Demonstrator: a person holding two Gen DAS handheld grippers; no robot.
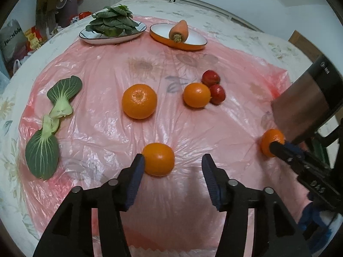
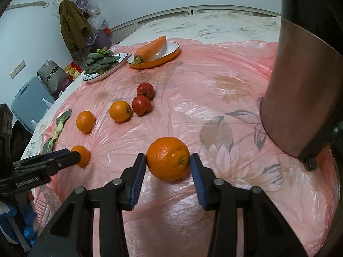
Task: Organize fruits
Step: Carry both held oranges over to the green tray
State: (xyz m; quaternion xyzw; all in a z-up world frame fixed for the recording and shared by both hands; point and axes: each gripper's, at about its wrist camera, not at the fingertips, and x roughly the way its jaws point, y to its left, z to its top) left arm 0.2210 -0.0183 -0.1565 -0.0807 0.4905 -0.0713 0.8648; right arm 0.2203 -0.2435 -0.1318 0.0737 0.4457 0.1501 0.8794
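1. Listing the left wrist view: left claw (image 1: pixel 172 165) spread wide, its left pad touching a small orange (image 1: pixel 158 159) that lies on the pink plastic sheet (image 1: pixel 103 132); the right pad stands apart from it.
2. Same view, further back: a larger orange (image 1: pixel 139 101); another orange (image 1: pixel 196 94) touching two red fruits (image 1: pixel 214 85); loose green leaves (image 1: pixel 51 126) at left.
3. Same view, rear: white plate of greens (image 1: pixel 112 24) beside an orange dish (image 1: pixel 178 36) holding a carrot (image 1: pixel 178 31).
4. Right wrist view: right claw (image 2: pixel 168 165) pinching a big orange (image 2: pixel 168 158), both pads against its sides, low over the sheet.
5. Same view, right: a dark cylindrical appliance (image 2: pixel 300 81) stands on the sheet.
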